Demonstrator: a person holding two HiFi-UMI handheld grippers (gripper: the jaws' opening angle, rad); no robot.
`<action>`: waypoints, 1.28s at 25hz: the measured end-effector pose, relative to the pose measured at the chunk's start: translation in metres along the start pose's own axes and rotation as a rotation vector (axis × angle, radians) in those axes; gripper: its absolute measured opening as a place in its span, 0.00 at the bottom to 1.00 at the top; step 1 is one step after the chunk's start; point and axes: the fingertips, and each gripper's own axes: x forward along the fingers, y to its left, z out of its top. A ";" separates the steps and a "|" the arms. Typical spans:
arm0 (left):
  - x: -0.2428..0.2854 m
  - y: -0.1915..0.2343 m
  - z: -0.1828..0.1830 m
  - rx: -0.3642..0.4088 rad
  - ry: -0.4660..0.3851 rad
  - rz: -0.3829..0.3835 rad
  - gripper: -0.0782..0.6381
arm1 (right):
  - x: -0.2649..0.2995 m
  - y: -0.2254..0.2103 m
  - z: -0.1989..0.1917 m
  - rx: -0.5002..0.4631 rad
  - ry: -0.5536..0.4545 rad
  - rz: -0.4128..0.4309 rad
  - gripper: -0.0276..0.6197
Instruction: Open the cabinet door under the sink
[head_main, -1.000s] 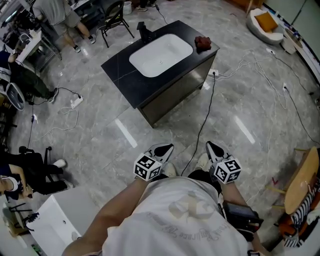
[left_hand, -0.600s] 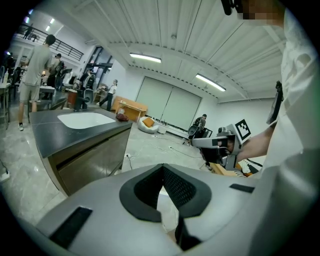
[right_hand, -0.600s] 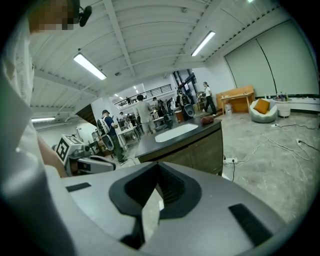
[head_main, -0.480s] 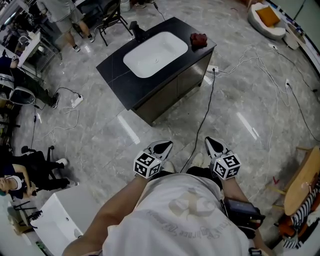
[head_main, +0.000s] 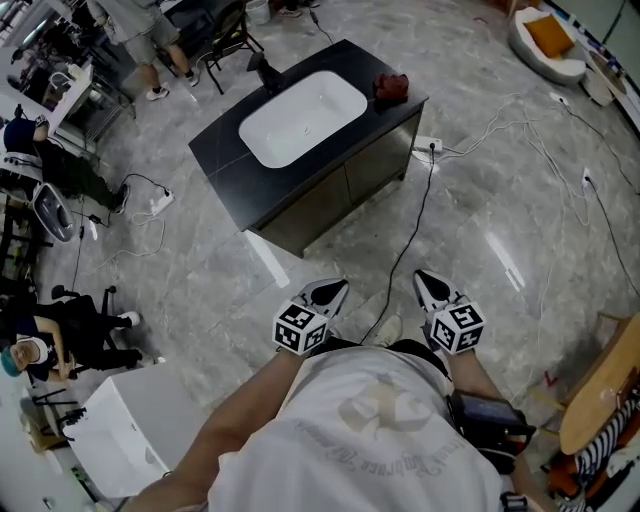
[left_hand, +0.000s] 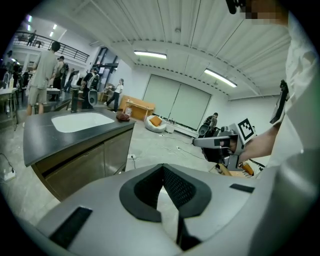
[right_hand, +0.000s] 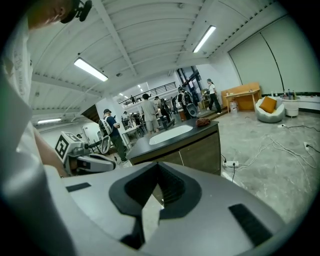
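Head view shows the left gripper (head_main: 328, 292) and right gripper (head_main: 430, 285) carried at waist height, jaws together and empty, because the cabinet door (head_main: 374, 166) under the sink (head_main: 300, 118) sits shut, well ahead across the floor (head_main: 480, 200).

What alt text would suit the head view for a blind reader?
From above, a person holds the left gripper and right gripper, jaws shut and empty, well short of a black sink cabinet with closed doors; cables trail over the grey floor.

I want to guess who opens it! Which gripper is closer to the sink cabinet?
Left. Both are apart from the sink cabinet, left gripper before its doors, right gripper farther right.
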 end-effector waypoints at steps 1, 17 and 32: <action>0.005 -0.004 0.002 -0.003 -0.001 0.010 0.12 | -0.001 -0.007 0.001 0.005 -0.001 0.007 0.06; 0.031 0.023 0.027 -0.037 -0.008 0.181 0.12 | 0.005 -0.062 0.000 0.048 0.020 0.065 0.06; 0.111 0.111 0.054 0.027 0.096 0.062 0.12 | 0.069 -0.122 0.027 0.091 0.033 -0.073 0.06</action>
